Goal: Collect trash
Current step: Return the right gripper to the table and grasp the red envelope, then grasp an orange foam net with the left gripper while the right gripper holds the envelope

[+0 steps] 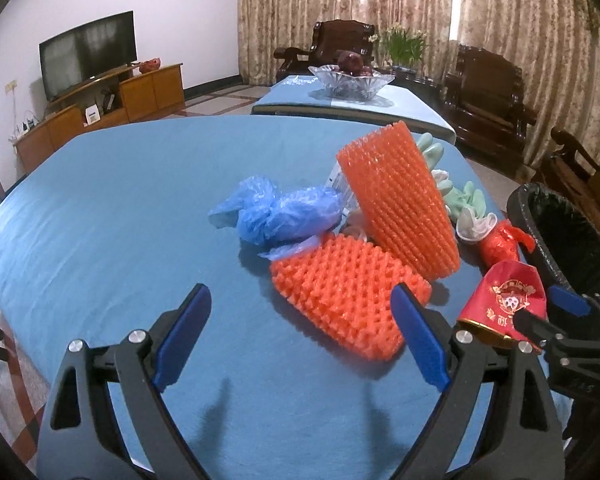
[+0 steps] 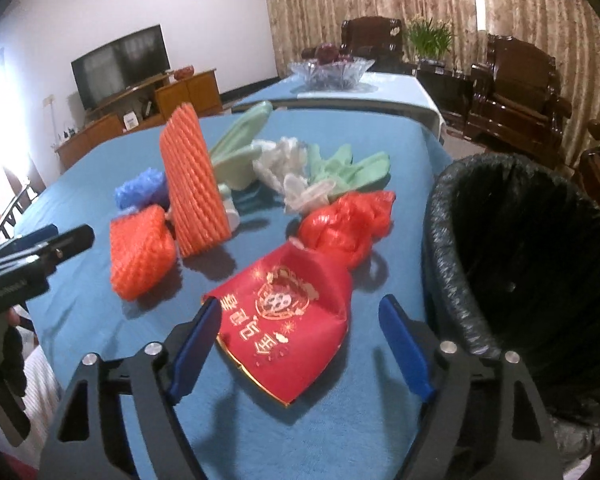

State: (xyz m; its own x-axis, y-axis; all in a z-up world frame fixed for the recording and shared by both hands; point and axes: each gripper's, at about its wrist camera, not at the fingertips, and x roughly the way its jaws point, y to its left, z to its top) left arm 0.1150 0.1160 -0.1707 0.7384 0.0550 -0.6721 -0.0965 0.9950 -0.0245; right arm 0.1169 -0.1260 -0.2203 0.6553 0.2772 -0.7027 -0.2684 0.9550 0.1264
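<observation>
1. The left gripper was held above the blue tablecloth, its jaws spread apart, with the flat orange foam net partly between them but untouched.
2. An upright orange foam net was seen beside a blue plastic bag.
3. The right gripper was held with its jaws apart around the red paper bag, which lay on the cloth, not clamped.
4. A crumpled red plastic bag lay just beyond it.
5. The black-lined bin was placed at the table's right edge.
</observation>
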